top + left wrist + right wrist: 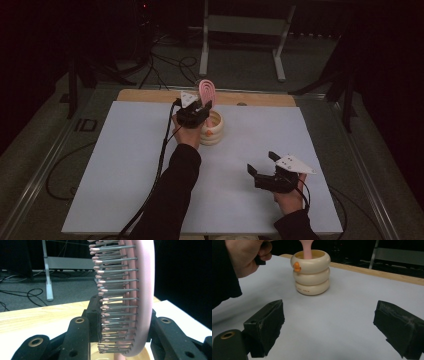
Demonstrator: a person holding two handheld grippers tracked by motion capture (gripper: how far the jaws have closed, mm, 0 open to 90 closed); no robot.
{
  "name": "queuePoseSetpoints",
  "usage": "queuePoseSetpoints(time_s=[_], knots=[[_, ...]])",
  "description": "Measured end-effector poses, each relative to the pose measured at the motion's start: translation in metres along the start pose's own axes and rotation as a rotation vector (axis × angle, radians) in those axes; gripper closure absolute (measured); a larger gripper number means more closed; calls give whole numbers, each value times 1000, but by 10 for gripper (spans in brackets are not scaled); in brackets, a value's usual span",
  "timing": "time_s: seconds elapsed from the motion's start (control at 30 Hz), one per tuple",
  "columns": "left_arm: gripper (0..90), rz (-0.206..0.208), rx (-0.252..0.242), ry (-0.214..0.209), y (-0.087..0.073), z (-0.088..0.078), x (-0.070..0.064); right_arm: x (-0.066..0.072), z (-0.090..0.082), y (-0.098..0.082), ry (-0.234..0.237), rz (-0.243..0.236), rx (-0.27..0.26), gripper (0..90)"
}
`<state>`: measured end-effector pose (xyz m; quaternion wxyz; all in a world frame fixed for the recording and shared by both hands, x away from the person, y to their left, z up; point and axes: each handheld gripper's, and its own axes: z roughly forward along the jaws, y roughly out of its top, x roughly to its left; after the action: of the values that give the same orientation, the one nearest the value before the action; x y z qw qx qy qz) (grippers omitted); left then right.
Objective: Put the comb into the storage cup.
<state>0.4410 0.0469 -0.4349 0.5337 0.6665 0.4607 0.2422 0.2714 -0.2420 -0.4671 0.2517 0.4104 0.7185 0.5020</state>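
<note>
Holding, left gripper (200, 111): clamped on my pink hairbrush (207, 91), upright, handle down inside the cream ringed cup (212, 129) at the table's far middle. Right gripper (263, 167): jaws apart, idle, well away. Step, I judge: seating brush. Next: let go cleanly.

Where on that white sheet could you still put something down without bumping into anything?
Nearly anywhere. The white sheet is bare left of the sleeve, and again between the cream holder and the right tool. It is crowded only at the holder, where the left tool grips the pink brush standing in it.
</note>
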Motion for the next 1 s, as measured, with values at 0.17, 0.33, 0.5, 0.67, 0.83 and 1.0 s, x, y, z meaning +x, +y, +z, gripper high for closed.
queuePoseSetpoints(time_s=[0.17, 0.33, 0.5, 0.67, 0.83, 1.0], knots=[[644, -22, 14, -13, -7, 5, 0, -1, 0, 0, 3, 2, -1, 95], [643, -40, 25, -28, -14, 5, 4, -1, 0, 0, 3, 3, -1, 95], [639, -44, 45, -25, -12, 4, 8, 0, 0, 0, 4, 4, 1, 95], [574, -58, 74, -40, -11, 3, 17, 0, 1, 0, 2, 1, -1, 95], [526, -47, 98, -27, -11, 1, 21, 1, 1, 0, 4, -1, 0, 95], [427, -36, 114, -17, -12, -1, 24, 1, 1, 0, 6, -3, -1, 95]])
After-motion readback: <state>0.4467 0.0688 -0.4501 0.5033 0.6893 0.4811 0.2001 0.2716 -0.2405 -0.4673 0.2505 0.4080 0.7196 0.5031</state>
